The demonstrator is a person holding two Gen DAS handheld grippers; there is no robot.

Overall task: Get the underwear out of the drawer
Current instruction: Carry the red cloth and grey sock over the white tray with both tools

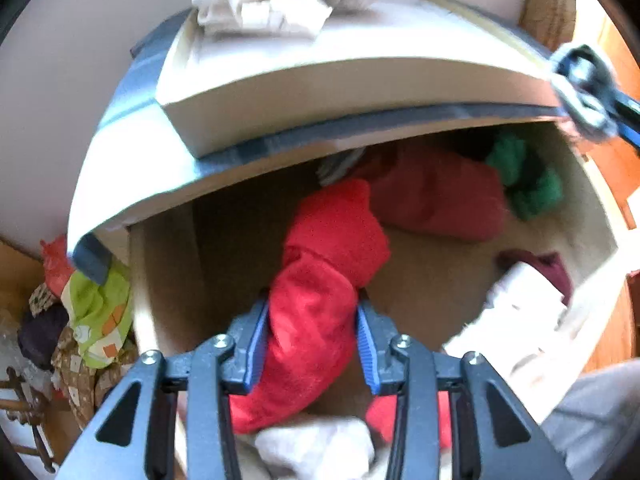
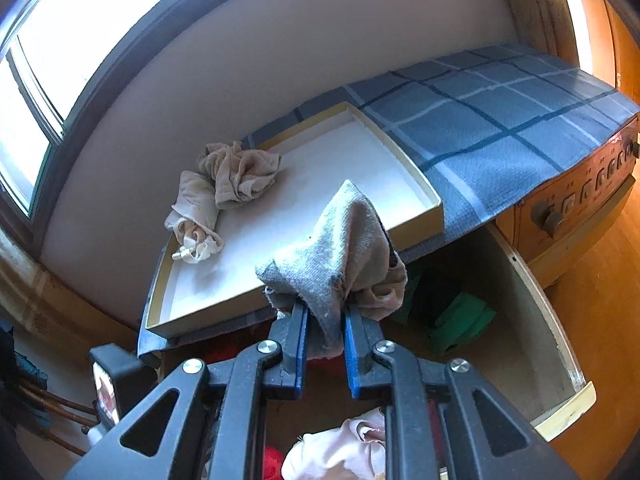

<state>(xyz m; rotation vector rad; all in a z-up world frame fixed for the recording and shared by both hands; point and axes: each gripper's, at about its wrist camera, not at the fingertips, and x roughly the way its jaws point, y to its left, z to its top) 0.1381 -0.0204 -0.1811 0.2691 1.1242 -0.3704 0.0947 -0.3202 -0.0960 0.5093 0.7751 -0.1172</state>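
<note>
Grabbing the red cloth (image 1: 320,280) is the step for the left tongs (image 1: 312,344). Both blue pads touch its sides, so they look closed on it, though blur makes the squeeze hard to judge. To do this well, I think the squeeze should be firm and the lift slow and straight up, so the cloth does not snag the other clothes or the front edge of the drawer (image 1: 592,208).

The red cloth lies in the middle of the drawer. It is a long, twisted roll. Its long way runs from the front edge toward the back, and the far end points to the back, under the top of the dresser. A darker red cloth (image 1: 436,196) and a green cloth (image 1: 528,184) sit at the back right corner.

The right tongs (image 2: 324,320) are closed on a grey cloth (image 2: 332,248), held up over the front edge of the white tray (image 2: 420,224). The grey cloth stands up with its tip pointing toward the wall. A beige cloth (image 2: 228,184) lies at the tray's back left corner.
</note>
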